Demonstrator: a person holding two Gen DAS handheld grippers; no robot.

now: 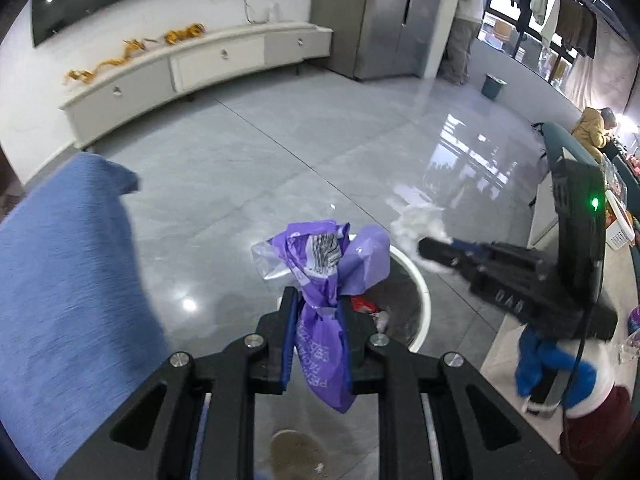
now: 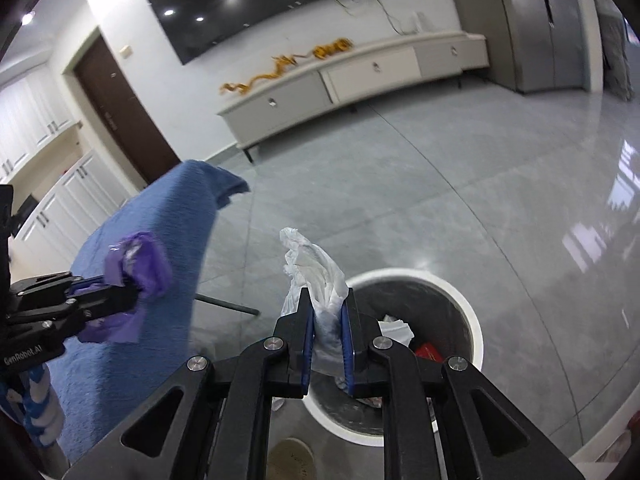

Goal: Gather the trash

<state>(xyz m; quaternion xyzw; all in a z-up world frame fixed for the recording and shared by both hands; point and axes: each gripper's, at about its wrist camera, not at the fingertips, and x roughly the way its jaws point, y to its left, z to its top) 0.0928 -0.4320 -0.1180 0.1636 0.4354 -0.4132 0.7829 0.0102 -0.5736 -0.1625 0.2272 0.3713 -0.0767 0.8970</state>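
Left tongs [image 1: 318,304] pinch a crumpled purple wrapper [image 1: 328,264] above the rim of the white trash bin [image 1: 420,284]; its white lettering is only partly legible ("FAC…"). Right tongs [image 2: 326,312] pinch a crumpled white plastic bag [image 2: 316,268] over the same bin, which holds paper and a red scrap. The left tool body reads "GenRobot.AI" [image 2: 22,356].

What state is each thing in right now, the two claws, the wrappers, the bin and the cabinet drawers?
Left claw: shut on the purple wrapper.
Purple wrapper: crumpled, held above the bin's rim.
Right claw: shut on the white wrapper.
White wrapper: crumpled, held beside the bin's near rim.
Bin: upright, open-topped, lined, trash already inside.
Cabinet drawers: closed.
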